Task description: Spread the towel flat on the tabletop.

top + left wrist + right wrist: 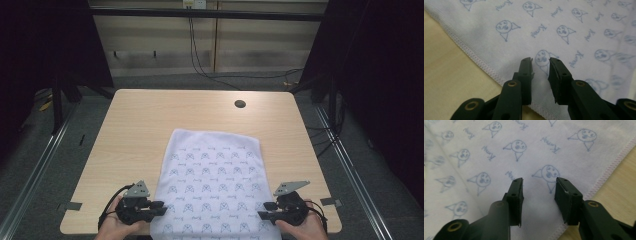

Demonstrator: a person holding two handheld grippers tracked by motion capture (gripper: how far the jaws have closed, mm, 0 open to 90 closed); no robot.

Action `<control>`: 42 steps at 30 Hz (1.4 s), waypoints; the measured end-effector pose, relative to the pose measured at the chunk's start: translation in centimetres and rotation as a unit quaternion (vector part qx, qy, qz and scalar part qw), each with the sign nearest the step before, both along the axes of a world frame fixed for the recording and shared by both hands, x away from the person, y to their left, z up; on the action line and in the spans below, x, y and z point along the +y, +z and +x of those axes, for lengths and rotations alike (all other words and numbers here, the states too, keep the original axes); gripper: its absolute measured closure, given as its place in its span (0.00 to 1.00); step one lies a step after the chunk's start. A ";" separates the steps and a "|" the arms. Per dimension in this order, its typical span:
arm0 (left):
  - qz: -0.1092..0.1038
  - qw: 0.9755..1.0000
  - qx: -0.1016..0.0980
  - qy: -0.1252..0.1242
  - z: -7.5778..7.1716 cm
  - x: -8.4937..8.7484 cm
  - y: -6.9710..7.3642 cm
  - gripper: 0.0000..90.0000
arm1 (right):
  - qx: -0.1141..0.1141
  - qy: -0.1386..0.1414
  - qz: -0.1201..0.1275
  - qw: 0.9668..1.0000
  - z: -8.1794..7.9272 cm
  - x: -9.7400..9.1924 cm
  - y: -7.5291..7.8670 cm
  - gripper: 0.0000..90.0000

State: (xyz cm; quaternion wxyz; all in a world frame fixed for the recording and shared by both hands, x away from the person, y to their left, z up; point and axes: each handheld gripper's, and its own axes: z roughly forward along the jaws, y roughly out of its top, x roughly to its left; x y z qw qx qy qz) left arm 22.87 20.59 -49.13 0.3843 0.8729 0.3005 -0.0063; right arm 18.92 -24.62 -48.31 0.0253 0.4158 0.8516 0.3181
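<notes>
A white cloth (212, 180) printed with small blue cartoon faces lies flat on the wooden table (150, 120), and its near end hangs over the front edge. My left gripper (162, 207) sits at the cloth's left hem near the front. In the left gripper view its jaws (541, 61) stand apart just above the cloth (574, 30), with nothing pinched between them. My right gripper (262, 210) mirrors it at the right hem. Its jaws (539, 181) gape wider over the cloth (499, 157), and bare table (621, 182) shows beside the stitched edge.
A round cable hole (240, 104) sits in the table's far right part. Bare wood stretches beyond and beside the cloth. Black cables (200, 65) run across the floor behind the table, and metal rails (35, 170) flank both sides.
</notes>
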 end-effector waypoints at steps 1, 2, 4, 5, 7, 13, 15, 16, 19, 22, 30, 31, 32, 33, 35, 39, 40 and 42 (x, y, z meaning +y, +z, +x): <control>-0.002 1.000 -0.005 -0.007 0.2 0.0 0.2 0.78 | -0.016 -0.007 0.003 1.000 0.1 0.0 0.1 0.64; -0.006 1.000 -0.013 -0.007 0.6 -0.1 0.4 0.78 | -0.025 -0.013 0.018 0.999 0.4 0.0 0.2 0.64; -0.017 0.999 -0.025 0.015 2.4 -0.5 0.8 0.76 | -0.047 -0.025 0.026 0.998 1.6 0.0 0.4 0.65; -0.021 0.999 -0.029 0.030 3.6 -0.7 0.8 0.75 | -0.055 -0.026 0.022 0.998 2.8 0.2 0.4 0.65; -0.019 0.998 -0.029 0.053 5.8 -1.2 0.7 0.73 | -0.066 -0.019 0.021 0.997 4.4 0.7 0.3 0.65; -0.015 0.995 -0.035 0.090 11.3 -3.3 0.3 0.70 | -0.096 -0.045 0.014 0.994 10.3 1.9 -0.4 0.65; -0.002 0.995 -0.044 0.092 11.8 -3.6 -0.2 0.73 | -0.097 -0.050 0.014 0.994 11.5 2.0 -0.6 0.69; -0.008 0.995 -0.031 0.090 12.0 -3.5 -0.5 0.79 | -0.099 -0.047 0.008 0.994 11.9 1.9 -0.6 0.73; 0.012 0.996 -0.044 0.080 11.7 -3.5 -0.8 0.88 | -0.105 -0.056 0.004 0.993 12.7 1.6 -0.7 0.74; 0.019 0.996 -0.051 0.074 11.5 -3.7 -0.9 0.91 | -0.129 -0.087 0.004 0.988 13.6 0.7 -0.1 0.72; 0.009 0.996 -0.049 0.071 11.6 -3.4 -1.1 0.93 | -0.111 -0.145 0.041 0.982 18.9 -1.9 0.3 0.52; 0.003 0.996 -0.046 0.073 11.7 -3.4 -1.2 0.93 | -0.110 -0.148 0.047 0.982 19.3 -1.9 0.1 0.52; -0.001 0.996 -0.044 0.075 11.7 -3.4 -1.2 0.93 | -0.105 -0.148 0.057 0.982 19.7 -1.8 0.0 0.53; 0.002 0.996 -0.045 0.073 11.7 -3.4 -1.2 0.93 | -0.101 -0.146 0.060 0.982 20.1 -1.5 -0.2 0.59; 0.002 0.996 -0.047 0.073 11.6 -3.4 -1.2 0.93 | -0.112 -0.137 0.049 0.983 20.1 -1.0 -0.2 0.84; 0.004 0.996 -0.049 0.072 11.6 -3.4 -1.2 0.92 | -0.108 -0.086 0.070 0.988 18.9 -0.1 0.3 0.98; 0.005 0.996 -0.049 0.072 11.6 -3.4 -1.2 0.92 | -0.106 -0.071 0.066 0.990 18.5 0.2 0.4 0.97; 0.003 0.996 -0.048 0.074 11.5 -3.5 -1.1 0.91 | -0.098 -0.043 0.064 0.992 17.3 0.9 0.4 0.97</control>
